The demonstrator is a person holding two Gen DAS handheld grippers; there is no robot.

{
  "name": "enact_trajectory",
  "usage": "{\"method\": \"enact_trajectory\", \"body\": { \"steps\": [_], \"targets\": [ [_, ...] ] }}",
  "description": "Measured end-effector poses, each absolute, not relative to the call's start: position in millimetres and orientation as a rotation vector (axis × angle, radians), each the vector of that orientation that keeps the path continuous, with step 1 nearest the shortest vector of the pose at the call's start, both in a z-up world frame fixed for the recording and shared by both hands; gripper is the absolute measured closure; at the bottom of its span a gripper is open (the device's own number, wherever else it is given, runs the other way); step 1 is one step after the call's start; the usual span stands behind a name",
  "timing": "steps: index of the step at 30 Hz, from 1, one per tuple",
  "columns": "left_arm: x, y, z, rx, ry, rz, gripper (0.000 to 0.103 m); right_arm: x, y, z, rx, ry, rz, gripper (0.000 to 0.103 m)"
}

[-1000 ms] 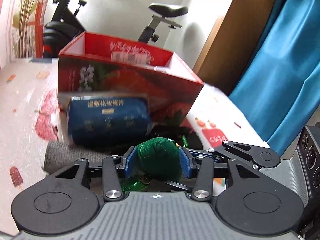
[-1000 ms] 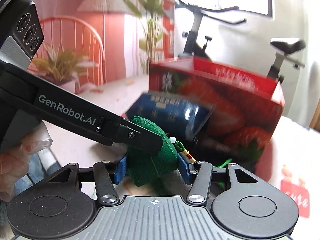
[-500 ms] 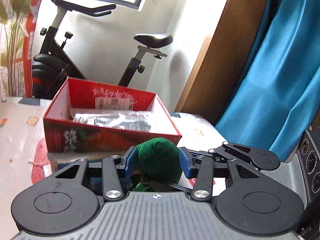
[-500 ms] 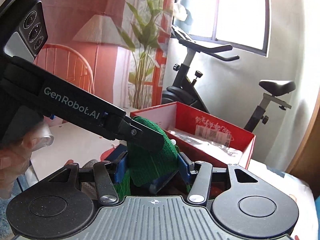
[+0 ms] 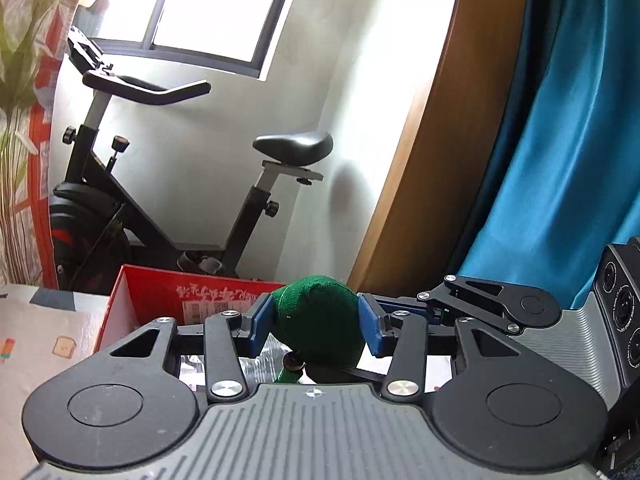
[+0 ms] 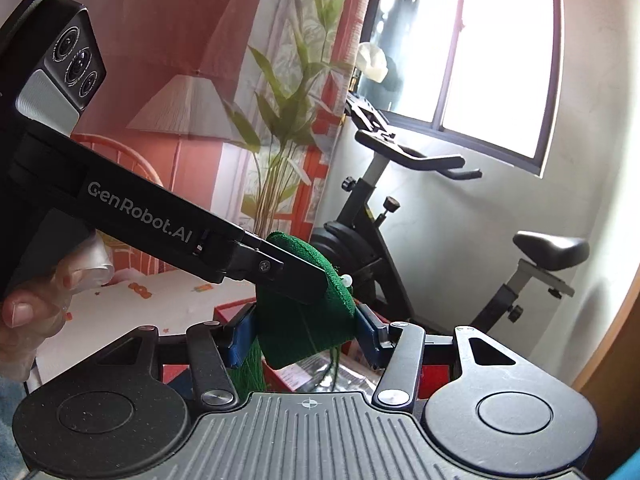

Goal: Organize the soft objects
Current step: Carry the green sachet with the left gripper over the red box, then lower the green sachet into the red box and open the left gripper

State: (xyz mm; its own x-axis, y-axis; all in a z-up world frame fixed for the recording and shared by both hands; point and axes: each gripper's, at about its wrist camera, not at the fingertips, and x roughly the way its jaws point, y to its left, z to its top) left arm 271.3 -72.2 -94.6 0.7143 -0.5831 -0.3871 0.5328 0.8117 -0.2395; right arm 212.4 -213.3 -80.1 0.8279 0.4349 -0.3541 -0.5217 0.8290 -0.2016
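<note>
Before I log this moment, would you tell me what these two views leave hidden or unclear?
- Left wrist view: the open red cardboard box is mostly hidden behind the left gripper, so its contents are unclear.
- Left wrist view: the underside of the green knitted soft pouch is blocked by the gripper body.
- Right wrist view: the left gripper's black arm crosses the pouch's top.
- Right wrist view: the box label is too small to read.
</note>
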Motion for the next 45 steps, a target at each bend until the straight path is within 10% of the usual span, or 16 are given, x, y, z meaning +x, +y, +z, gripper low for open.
{"method": "enact_trajectory", "body": {
  "steps": [15,37,41,45],
  "targets": [
    [341,-55,-60,-0.094,0.345,-0.534,0.053,318,-174,-58,-0.328,0.236,0.558,0.054],
    [419,-21,-173,-0.078,0.629,-0.387,0.053,385,-148,-195,-0.127,0.604,0.504,0.05],
    [415,-4,-164,-0.085,0.598,-0.336,0.052,378,-162,-190,-0.124,0.591,0.393,0.037],
    [401,5,-153,-0.064,0.567,-0.288,0.034,365,-184,-185,-0.045,0.555,0.337,0.001]
  ]
}}
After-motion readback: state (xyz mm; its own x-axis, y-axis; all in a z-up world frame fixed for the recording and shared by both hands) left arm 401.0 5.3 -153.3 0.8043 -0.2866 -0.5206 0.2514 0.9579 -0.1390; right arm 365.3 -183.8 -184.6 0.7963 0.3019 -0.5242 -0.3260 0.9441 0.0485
